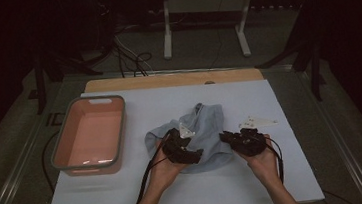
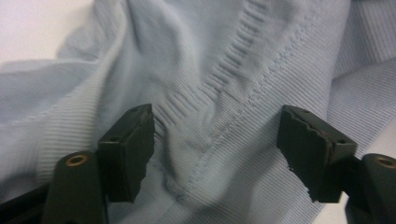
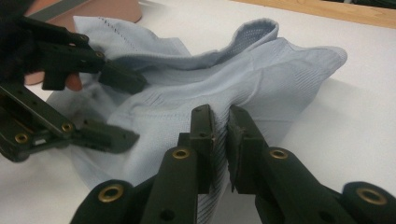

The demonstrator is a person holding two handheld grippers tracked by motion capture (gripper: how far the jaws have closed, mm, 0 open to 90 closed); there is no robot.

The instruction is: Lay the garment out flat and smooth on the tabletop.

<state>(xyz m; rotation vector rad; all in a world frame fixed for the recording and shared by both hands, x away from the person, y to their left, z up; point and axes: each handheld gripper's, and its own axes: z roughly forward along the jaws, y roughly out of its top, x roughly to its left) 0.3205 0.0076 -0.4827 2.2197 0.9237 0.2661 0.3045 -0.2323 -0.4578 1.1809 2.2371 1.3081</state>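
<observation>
A person stands at the desk (image 1: 128,197) with a claw in each hand. One soft blue cloth (image 1: 207,129) lies crumpled in the middle of the desk, and both claws are at it.

The right claw (image 3: 220,122) has its jaws pressed almost together on a fold at the cloth's near edge, so it looks like it is pinching the cloth. The left claw (image 2: 215,140) has its jaws wide apart, one on each side of a stitched seam, and nothing is between them yet but the cloth lying under them.

I think the step now is for the left claw to grab the cloth too. To do it well, it should go down so the seam sits right between the jaws, then close slowly on that thick part, because thin cloth can slip out. The right claw should hold tight and not pull until the left one has its grip, or the cloth will slide away.

Counting: two claws, one blue cloth, one pink tub (image 1: 91,136) at the left of the desk with nothing I can see inside, and one small white piece (image 1: 257,122) lying near the right claw
</observation>
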